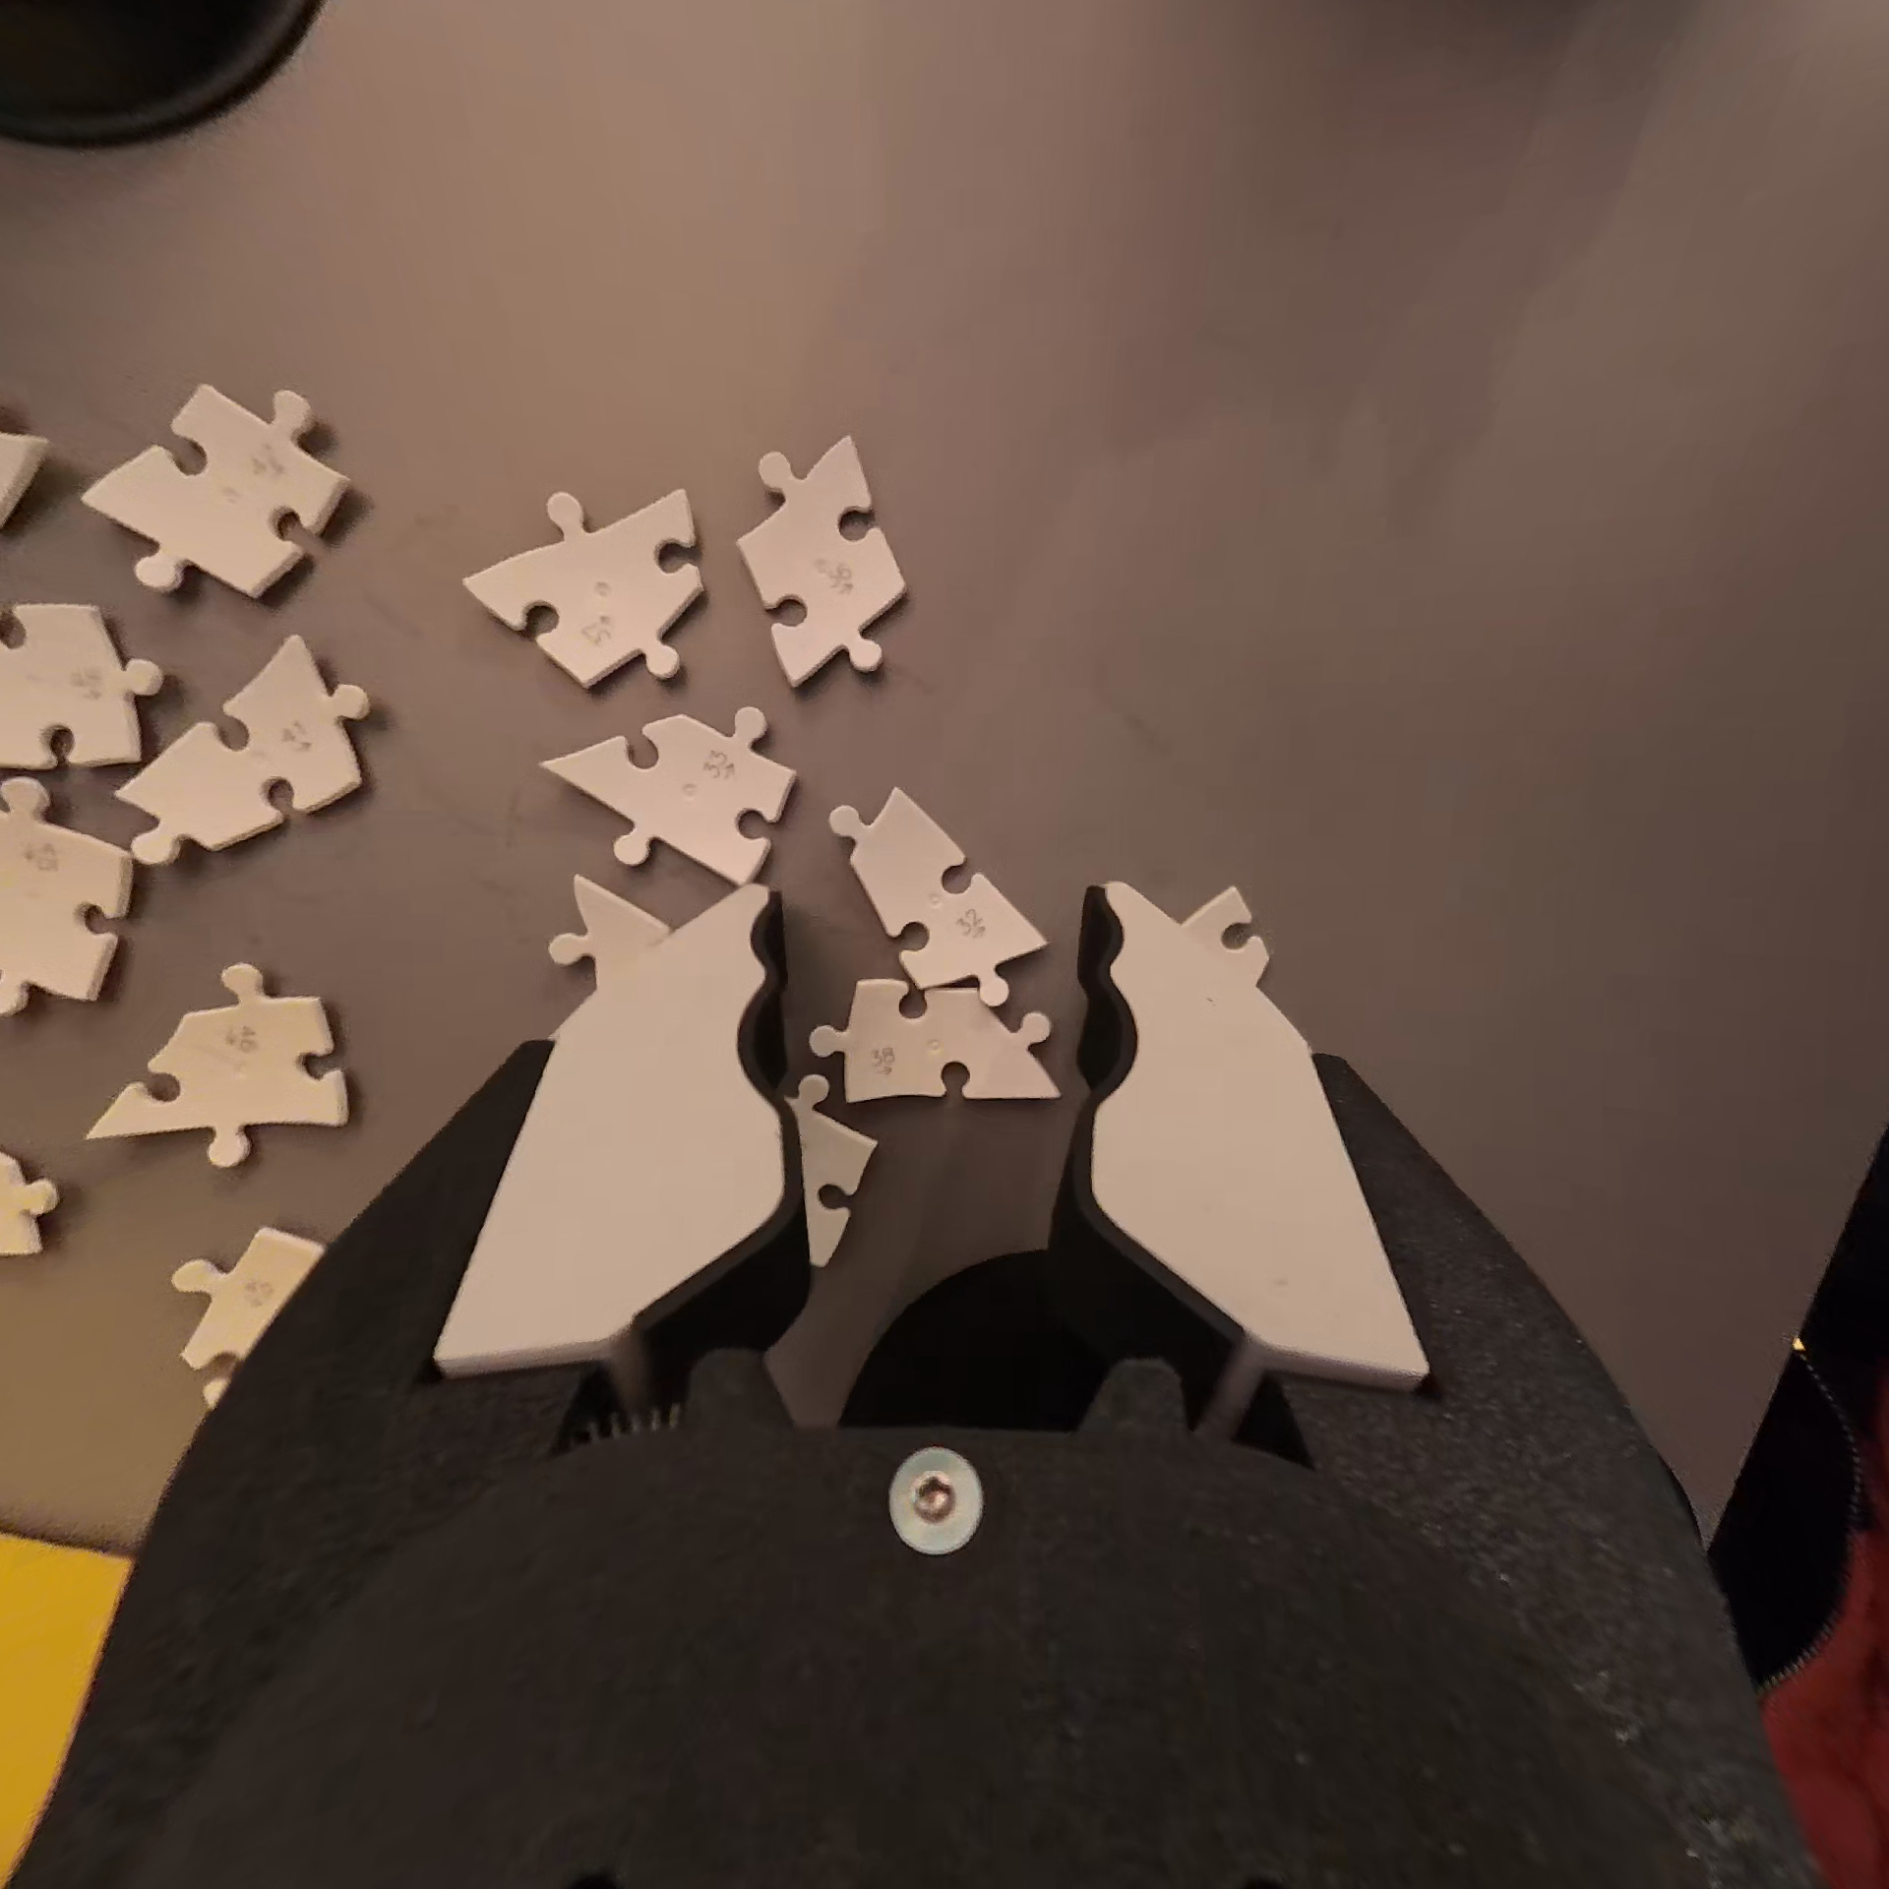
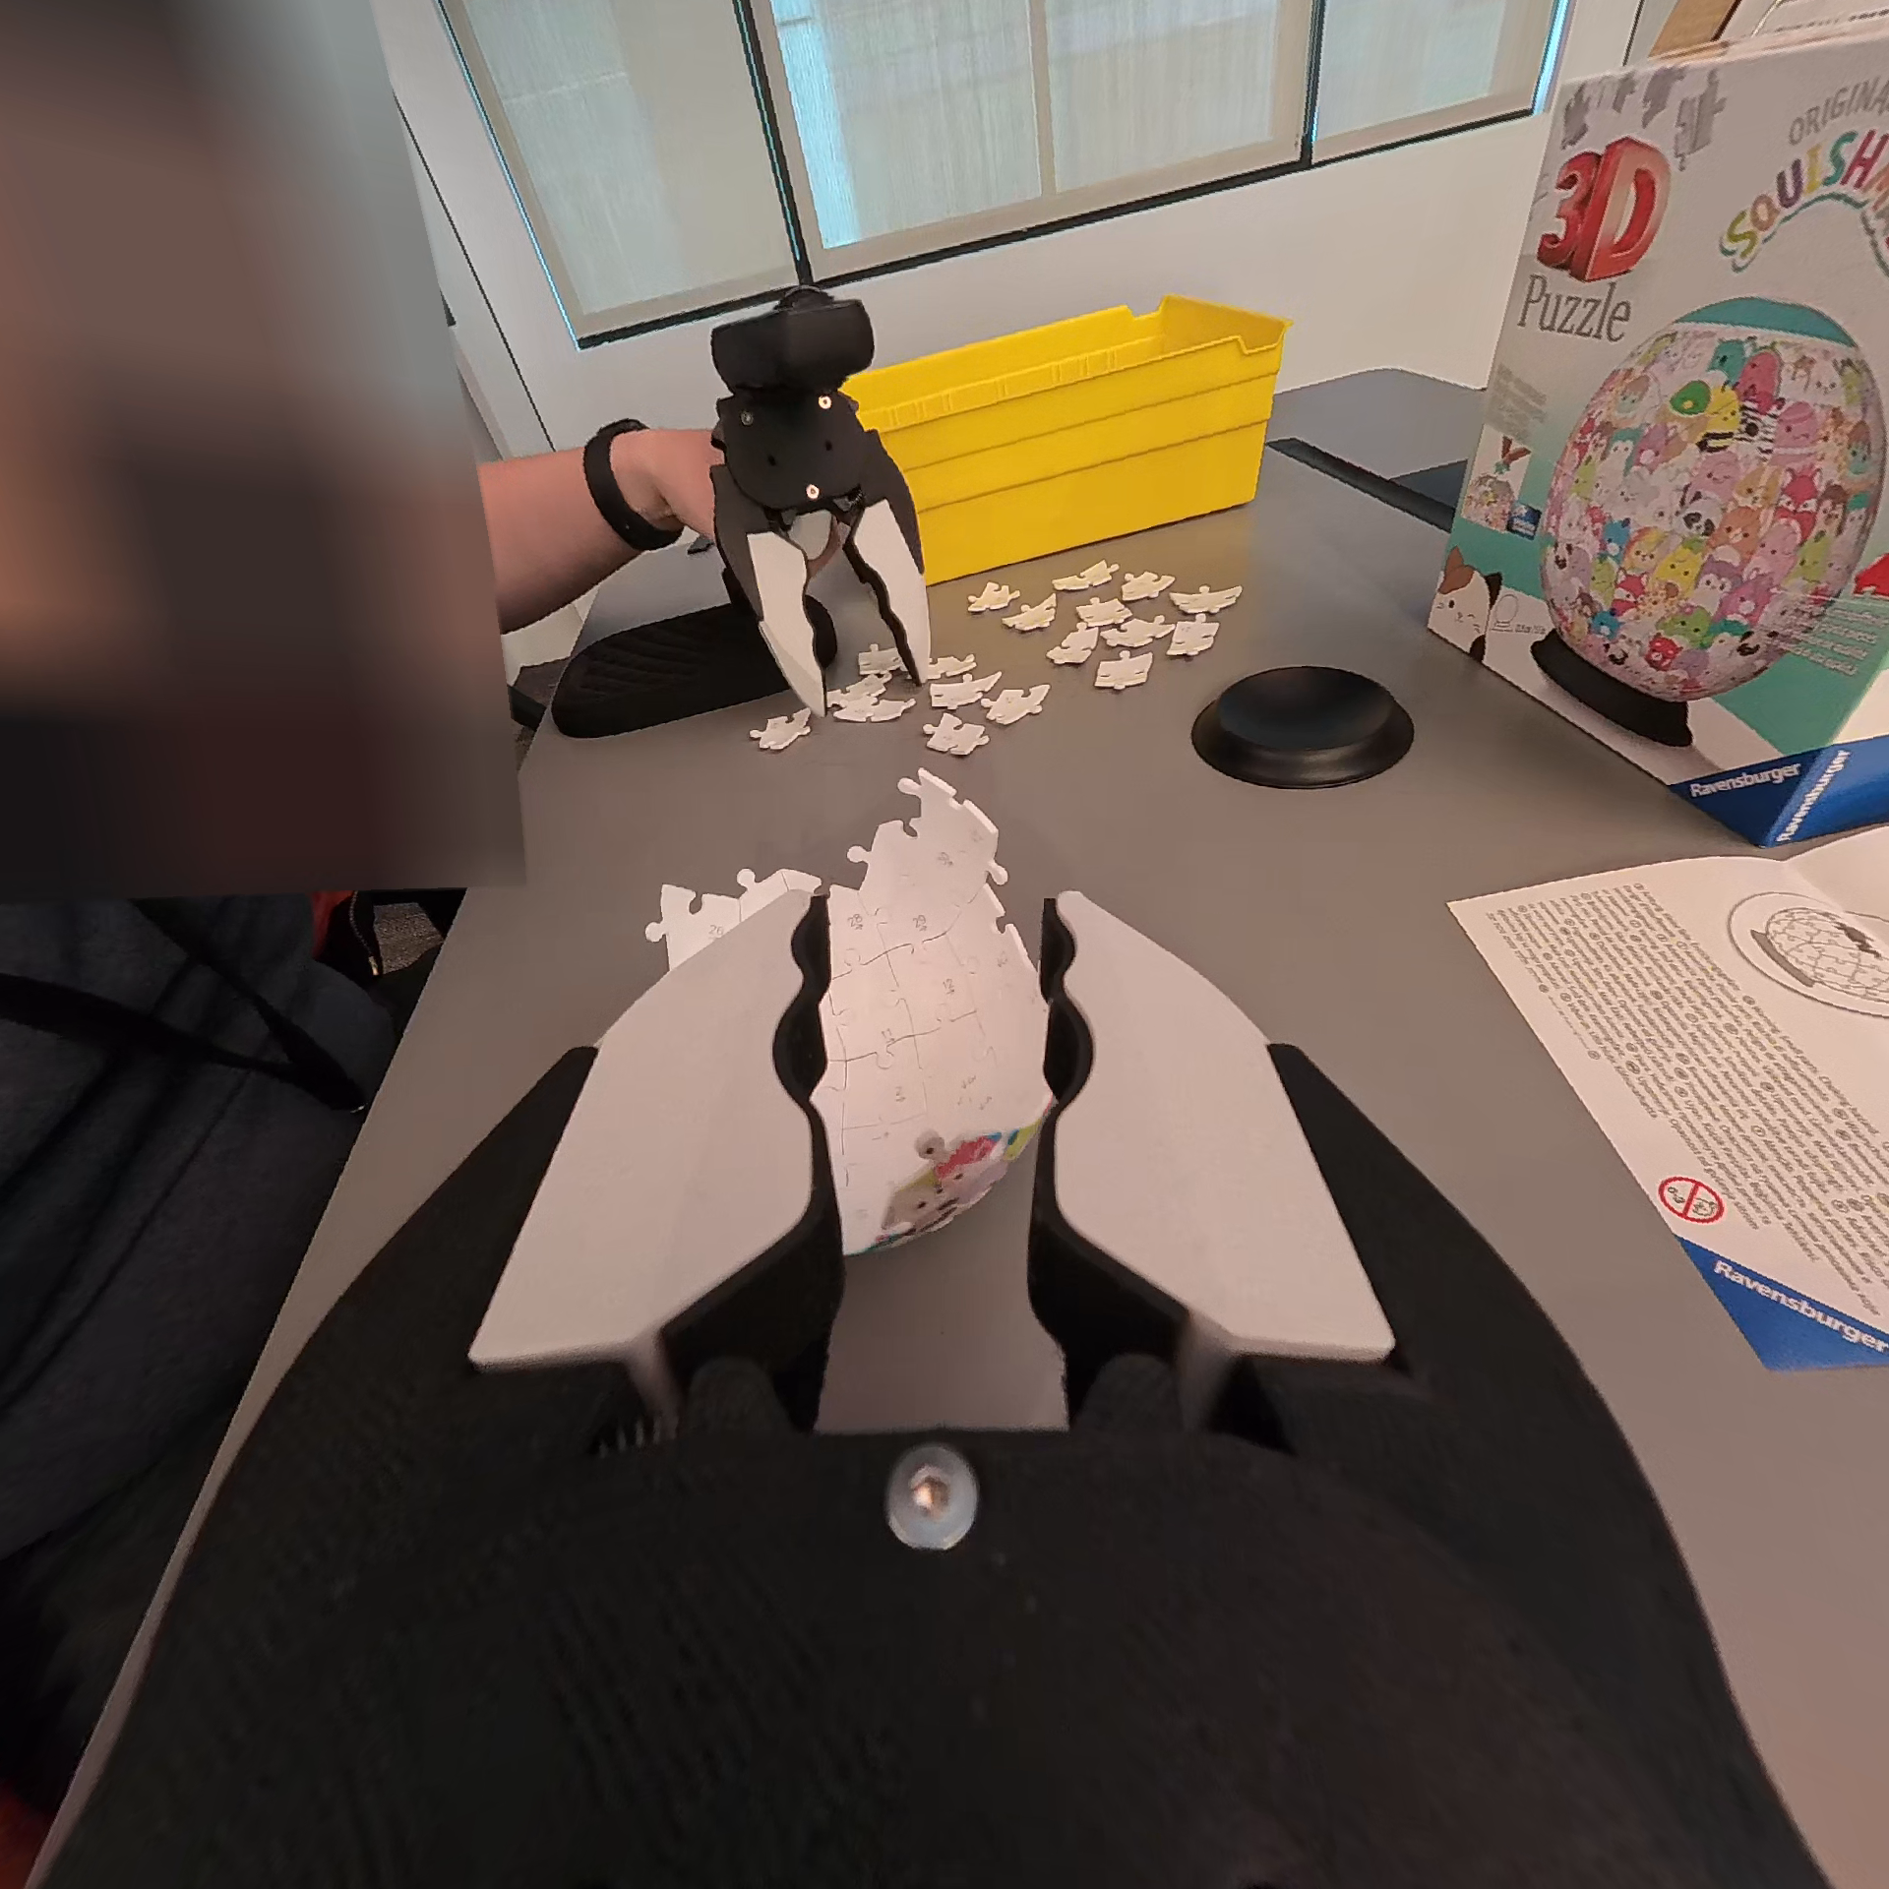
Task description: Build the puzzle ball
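We held the half-built ball (image 2: 925, 1032) in our right claw (image 2: 935, 920), left claw (image 1: 930, 900) wide over overlapping pieces (image 1: 946, 981); squeezing might pop its joints.

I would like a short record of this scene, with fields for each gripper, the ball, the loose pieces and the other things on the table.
left gripper: open, empty, low over the loose pieces
right gripper: fingers around the partly built ball, contact unclear
partly built ball: curved shell, plain white inner side in view, unfinished
loose pieces: scattered plain side up on the grey table
black stand: empty, on the table
yellow bin: behind the pieces
puzzle box: upright, far right
instruction sheet: flat, at right
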`<action>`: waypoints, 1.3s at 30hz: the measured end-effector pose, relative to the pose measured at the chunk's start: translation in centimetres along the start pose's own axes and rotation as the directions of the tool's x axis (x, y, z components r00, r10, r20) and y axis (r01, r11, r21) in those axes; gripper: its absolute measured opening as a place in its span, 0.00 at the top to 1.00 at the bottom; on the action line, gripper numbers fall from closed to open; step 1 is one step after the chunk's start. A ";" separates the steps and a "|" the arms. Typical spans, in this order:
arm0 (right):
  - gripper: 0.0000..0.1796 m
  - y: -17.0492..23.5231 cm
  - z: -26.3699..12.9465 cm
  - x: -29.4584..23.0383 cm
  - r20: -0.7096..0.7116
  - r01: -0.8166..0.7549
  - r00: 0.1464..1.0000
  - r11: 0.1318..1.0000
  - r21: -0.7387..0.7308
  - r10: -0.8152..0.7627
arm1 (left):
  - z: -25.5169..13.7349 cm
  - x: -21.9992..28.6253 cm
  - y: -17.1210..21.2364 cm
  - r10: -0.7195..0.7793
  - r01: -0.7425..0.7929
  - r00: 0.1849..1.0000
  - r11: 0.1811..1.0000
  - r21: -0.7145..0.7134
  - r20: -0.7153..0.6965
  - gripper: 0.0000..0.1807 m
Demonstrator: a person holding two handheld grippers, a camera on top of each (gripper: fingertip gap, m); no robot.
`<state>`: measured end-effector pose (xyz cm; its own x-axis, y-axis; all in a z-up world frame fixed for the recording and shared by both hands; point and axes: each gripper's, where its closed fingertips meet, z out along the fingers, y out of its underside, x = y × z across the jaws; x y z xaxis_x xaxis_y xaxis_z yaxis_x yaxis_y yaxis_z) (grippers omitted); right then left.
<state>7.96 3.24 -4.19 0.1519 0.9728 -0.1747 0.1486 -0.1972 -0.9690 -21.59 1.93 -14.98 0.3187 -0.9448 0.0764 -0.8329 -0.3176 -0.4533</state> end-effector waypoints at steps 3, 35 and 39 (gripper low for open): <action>0.78 0.1 0.1 -0.2 0.009 0.004 1.000 1.000 -0.008 -0.003 | 0.5 -0.1 0.2 0.048 -0.047 0.998 0.999 -0.024 0.033 0.71; 0.83 -8.3 2.7 -3.9 -0.110 0.074 0.992 0.994 0.081 -0.065 | -4.8 3.5 -11.9 -0.024 0.023 1.000 0.918 0.396 -0.001 1.00; 0.82 -8.4 5.2 -5.7 -0.061 0.169 0.983 0.985 -0.038 -0.171 | -4.2 3.0 -11.0 -0.044 0.016 0.994 0.961 0.276 0.095 1.00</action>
<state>0.72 -0.03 4.05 0.1831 0.9831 0.0046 0.2087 -0.0343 -0.9774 -13.34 2.24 -6.00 0.3968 -0.9178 0.0112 -0.6704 -0.2982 -0.6794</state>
